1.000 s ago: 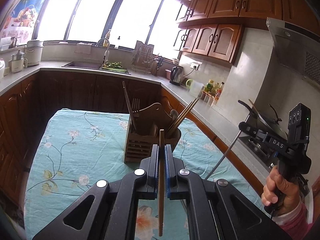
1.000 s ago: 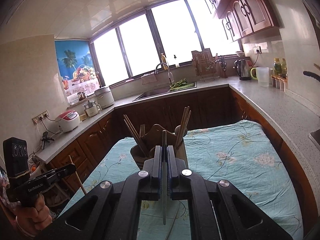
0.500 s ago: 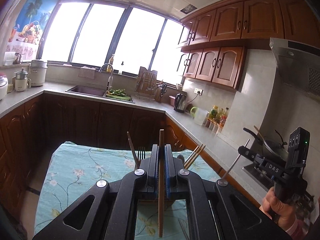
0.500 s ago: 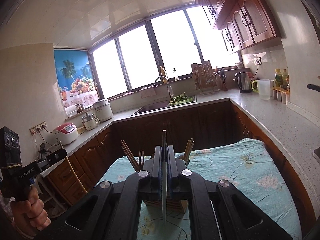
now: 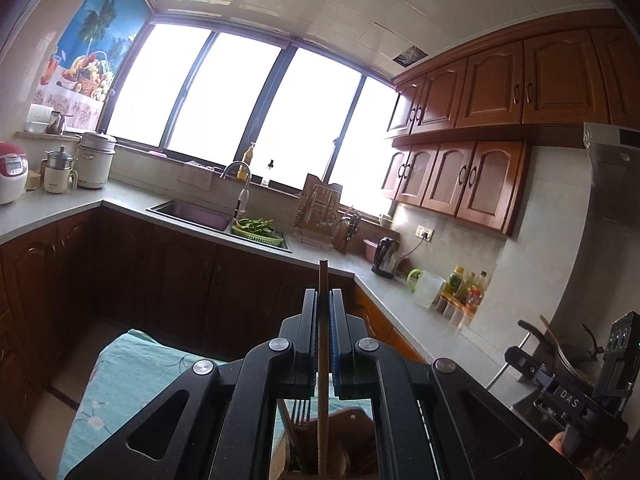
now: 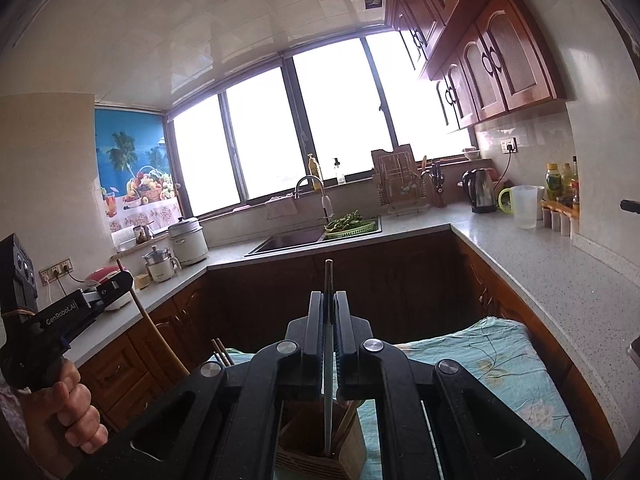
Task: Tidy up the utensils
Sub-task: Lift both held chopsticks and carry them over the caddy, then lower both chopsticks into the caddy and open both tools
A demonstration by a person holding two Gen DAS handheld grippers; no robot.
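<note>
Left wrist view: the left gripper (image 5: 322, 316) clamps a wooden chopstick (image 5: 322, 364), the right gripper (image 6: 328, 316) a grey metal utensil (image 6: 328, 360); lowered off-line, either could miss the wooden utensil holder (image 6: 320, 448) and tip it.

Two fisheye cameras, one on each handheld gripper, look forward along closed fingers across a kitchen toward the bright window (image 5: 240, 92) and sink (image 5: 192, 214). The left wrist view faces slightly rightward, taking in the upper cabinets (image 5: 500, 92) and the right gripper (image 5: 524, 330) at its right edge. The right wrist view catches the left gripper (image 6: 120, 282) at its left edge. Both share the counter (image 6: 540, 272), the kettle (image 6: 480, 190), and the table's far edge (image 6: 500, 324), with the wooden utensil holder (image 6: 320, 446) close below.
</note>
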